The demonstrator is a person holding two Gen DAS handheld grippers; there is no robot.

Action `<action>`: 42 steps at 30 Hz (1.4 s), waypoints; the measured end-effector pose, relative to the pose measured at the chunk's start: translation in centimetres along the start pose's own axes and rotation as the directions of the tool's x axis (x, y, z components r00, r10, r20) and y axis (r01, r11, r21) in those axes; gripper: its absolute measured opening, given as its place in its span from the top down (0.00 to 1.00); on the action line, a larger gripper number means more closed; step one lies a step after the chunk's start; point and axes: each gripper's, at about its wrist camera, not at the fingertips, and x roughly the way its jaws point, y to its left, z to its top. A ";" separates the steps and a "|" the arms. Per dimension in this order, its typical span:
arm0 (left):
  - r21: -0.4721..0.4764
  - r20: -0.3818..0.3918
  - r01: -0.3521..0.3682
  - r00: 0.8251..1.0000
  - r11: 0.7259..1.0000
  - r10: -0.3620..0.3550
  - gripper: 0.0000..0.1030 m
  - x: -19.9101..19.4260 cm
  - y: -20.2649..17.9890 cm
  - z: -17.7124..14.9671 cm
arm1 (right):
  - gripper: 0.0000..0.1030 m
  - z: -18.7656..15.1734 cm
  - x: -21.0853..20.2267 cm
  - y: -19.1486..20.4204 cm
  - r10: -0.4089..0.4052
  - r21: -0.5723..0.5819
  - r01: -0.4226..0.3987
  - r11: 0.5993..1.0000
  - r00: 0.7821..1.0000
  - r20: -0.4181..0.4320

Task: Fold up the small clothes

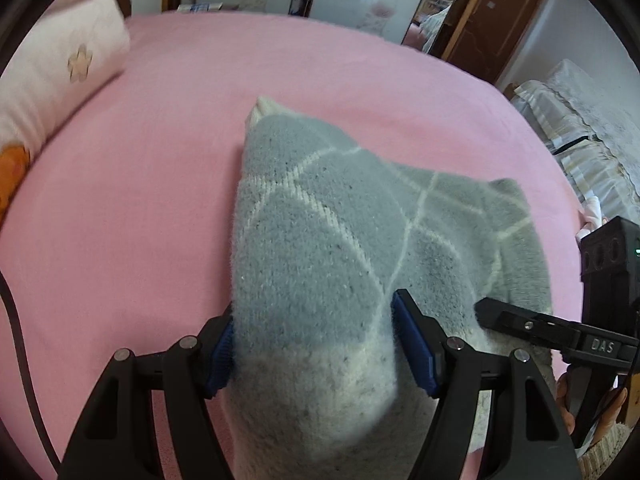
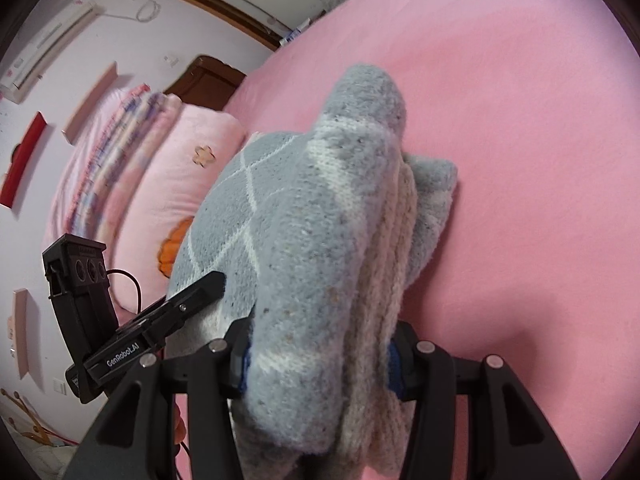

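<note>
A fuzzy grey sock (image 1: 320, 248) with thin white diamond lines and a cream cuff is folded over itself on the pink bed sheet (image 1: 140, 200). My left gripper (image 1: 316, 344) is shut on its cream end, blue pads pressed into both sides. My right gripper (image 2: 320, 356) is shut on the sock (image 2: 304, 240) too, clamping several grey and cream layers. The right gripper's finger (image 1: 520, 324) lies against the sock at the right of the left wrist view. The left gripper (image 2: 192, 300) touches the sock at the left of the right wrist view.
A pale pink flower-print pillow (image 1: 60, 80) lies at the bed's far left, also in the right wrist view (image 2: 172, 184) with folded bedding behind. A wardrobe and brown door (image 1: 496, 20) stand beyond the bed. A lace-covered seat (image 1: 580, 128) is on the right.
</note>
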 end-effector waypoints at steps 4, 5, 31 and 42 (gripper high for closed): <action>-0.002 0.009 0.030 1.000 1.000 -0.030 0.33 -0.2 0.9 -0.8 | 0.52 -1.2 -0.1 0.7 -0.017 -0.048 0.017 0.999 1.000 0.014; 0.002 0.007 0.034 0.999 0.999 -0.034 0.33 -0.6 1.0 -0.9 | 0.52 -1.5 -0.4 0.9 -0.015 -0.056 0.016 0.998 1.000 0.017; -0.001 -0.030 -0.031 0.999 1.000 0.031 0.21 0.7 0.8 -2.4 | 0.51 -5.7 1.2 2.1 0.015 0.018 -0.015 1.000 1.000 -0.020; 0.060 0.003 -0.223 0.975 0.973 0.223 0.05 -1.3 -2.7 -3.9 | 0.39 -6.4 -0.9 4.4 -0.128 -0.131 0.125 0.983 0.992 -0.015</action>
